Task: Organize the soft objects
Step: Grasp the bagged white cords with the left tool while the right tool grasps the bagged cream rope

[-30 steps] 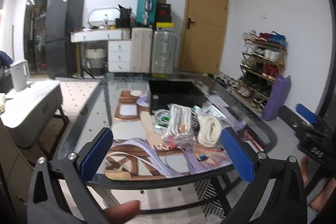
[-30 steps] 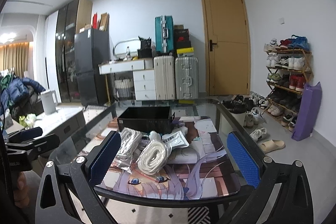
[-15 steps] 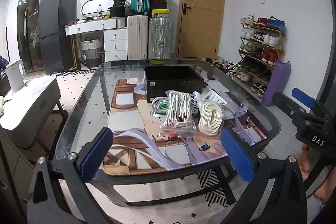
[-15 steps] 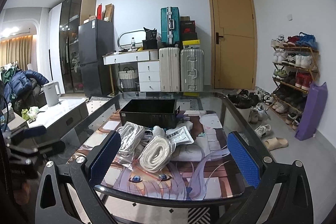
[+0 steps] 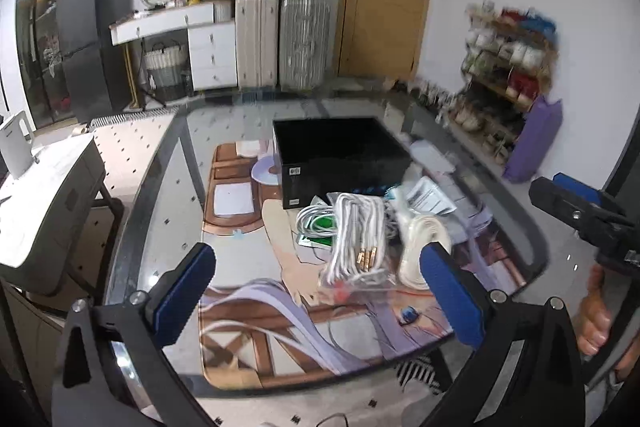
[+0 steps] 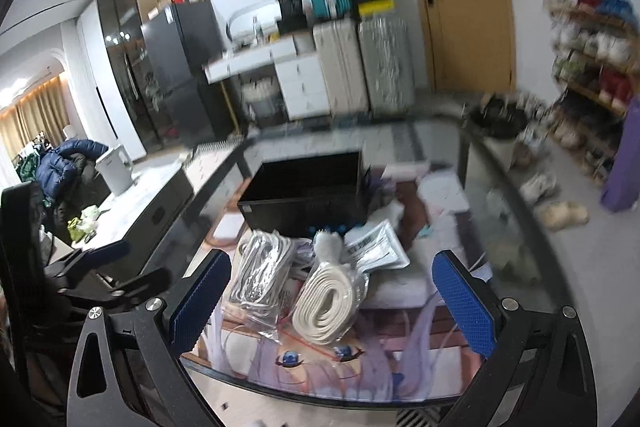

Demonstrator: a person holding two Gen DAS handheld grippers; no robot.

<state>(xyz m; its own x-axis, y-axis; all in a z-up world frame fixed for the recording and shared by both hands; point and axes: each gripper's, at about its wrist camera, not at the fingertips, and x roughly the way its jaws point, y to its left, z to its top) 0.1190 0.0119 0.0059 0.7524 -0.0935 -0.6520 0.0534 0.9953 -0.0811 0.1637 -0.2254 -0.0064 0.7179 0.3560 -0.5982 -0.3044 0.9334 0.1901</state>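
A pile of bagged soft items lies on the printed mat of a glass table [image 5: 168, 219]: a bag of white cables [image 5: 356, 243] [image 6: 260, 279], a cream coiled strap [image 5: 420, 243] [image 6: 328, 303], a green-and-white cable coil [image 5: 316, 227] and a silver foil pouch [image 6: 376, 247]. A black open box [image 5: 340, 155] [image 6: 308, 191] stands just behind them. My left gripper [image 5: 316, 295] is open and empty above the table's near edge. My right gripper [image 6: 332, 299] is open and empty, with the pile in front of it.
The right gripper shows at the right of the left wrist view [image 5: 580, 215]; the left gripper shows at the left of the right wrist view [image 6: 92, 275]. A white side counter with a kettle [image 5: 16, 143] stands left. Suitcases, drawers, a door and a shoe rack [image 5: 508, 67] are behind.
Both grippers have moved forward and tilted down towards the table, so the pile and black box look larger and nearer. Both stay open and empty.
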